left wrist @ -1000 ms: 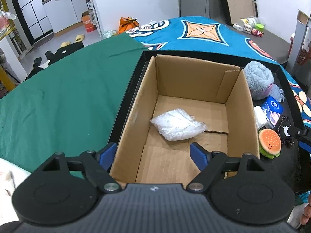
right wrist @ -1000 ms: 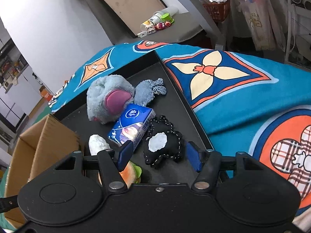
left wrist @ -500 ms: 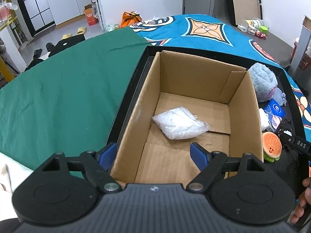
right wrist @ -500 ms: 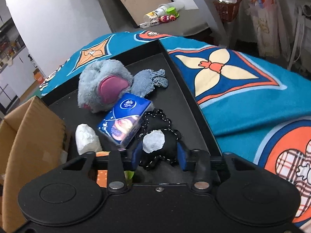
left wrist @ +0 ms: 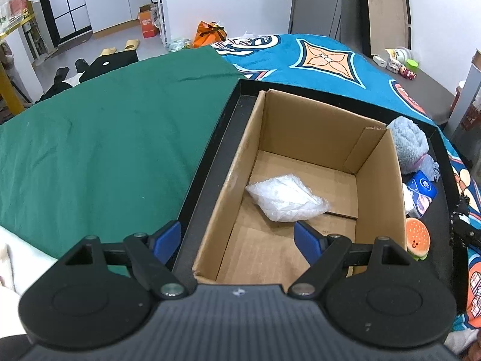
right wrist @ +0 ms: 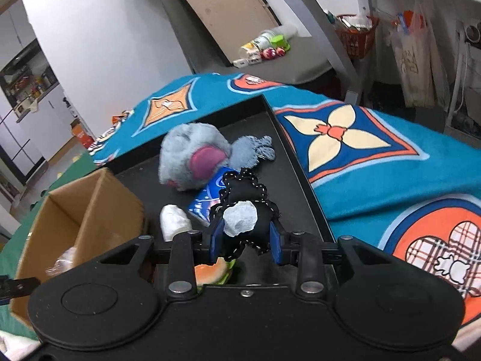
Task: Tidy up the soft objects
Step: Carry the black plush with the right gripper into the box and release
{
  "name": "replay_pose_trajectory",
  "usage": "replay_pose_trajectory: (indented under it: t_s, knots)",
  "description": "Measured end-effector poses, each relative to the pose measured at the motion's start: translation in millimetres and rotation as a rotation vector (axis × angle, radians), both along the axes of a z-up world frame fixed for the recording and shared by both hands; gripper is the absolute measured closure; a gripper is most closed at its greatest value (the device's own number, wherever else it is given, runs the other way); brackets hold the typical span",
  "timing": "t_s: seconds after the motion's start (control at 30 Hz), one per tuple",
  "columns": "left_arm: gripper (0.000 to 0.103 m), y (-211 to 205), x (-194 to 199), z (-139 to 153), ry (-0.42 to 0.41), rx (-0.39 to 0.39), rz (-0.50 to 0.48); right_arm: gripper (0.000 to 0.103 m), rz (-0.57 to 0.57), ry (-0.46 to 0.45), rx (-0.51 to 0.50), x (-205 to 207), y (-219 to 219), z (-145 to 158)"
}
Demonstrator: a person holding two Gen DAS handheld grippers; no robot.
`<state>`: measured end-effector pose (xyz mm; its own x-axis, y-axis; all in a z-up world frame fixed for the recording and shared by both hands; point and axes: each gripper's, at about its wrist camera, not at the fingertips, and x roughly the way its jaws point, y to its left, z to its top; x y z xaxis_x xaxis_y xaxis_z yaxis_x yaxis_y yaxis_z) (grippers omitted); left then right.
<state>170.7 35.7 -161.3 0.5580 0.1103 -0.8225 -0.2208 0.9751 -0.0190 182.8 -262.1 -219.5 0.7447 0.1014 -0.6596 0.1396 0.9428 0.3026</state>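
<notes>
My right gripper (right wrist: pixel 246 237) is shut on a black plush toy (right wrist: pixel 243 198) with white stitching and a white patch, held just above the black tray (right wrist: pixel 288 180). Behind it on the tray lie a grey plush (right wrist: pixel 192 156), a blue tissue pack (right wrist: pixel 207 198), a white roll (right wrist: pixel 174 219) and a burger toy (right wrist: pixel 213 270). The cardboard box (left wrist: pixel 378 186) stands in the tray's left part with a white plastic bag (left wrist: pixel 285 198) on its floor. My left gripper (left wrist: pixel 237 234) hangs open over the box's near left corner, holding nothing.
The tray sits on a bed covered by a green sheet (left wrist: pixel 105 150) and a blue patterned blanket (right wrist: pixel 375 162). A grey side table (right wrist: pixel 285 60) with small items stands beyond the bed. The box's walls rise well above the tray's rim.
The right gripper's jaws closed on the black plush toy and lifted it off the tray. The left gripper stayed open over the box, rolling slightly.
</notes>
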Motion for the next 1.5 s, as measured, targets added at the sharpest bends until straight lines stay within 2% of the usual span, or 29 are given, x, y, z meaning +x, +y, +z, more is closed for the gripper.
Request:
replay_pose_trajectory:
  t_s: [0.63, 1.17, 1.33, 1.43, 1.5]
  knots:
    - [0.022, 13, -11, 9, -0.053, -0.039, 0.007, 0.071, 0.132, -0.061, -0.031, -23, 43, 64]
    - [0.030, 33, -9, 1, -0.039, -0.127, 0.062, 0.070, 0.229, -0.090, -0.049, -12, 94, 86]
    - [0.041, 37, -5, -6, -0.008, -0.149, 0.074, 0.070, 0.254, -0.090, -0.050, -6, 109, 84]
    - [0.053, 41, -3, -11, 0.017, -0.168, 0.084, 0.070, 0.270, -0.088, -0.054, -1, 120, 82]
    - [0.068, 43, -1, -15, 0.036, -0.183, 0.090, 0.070, 0.282, -0.085, -0.057, 1, 127, 81]
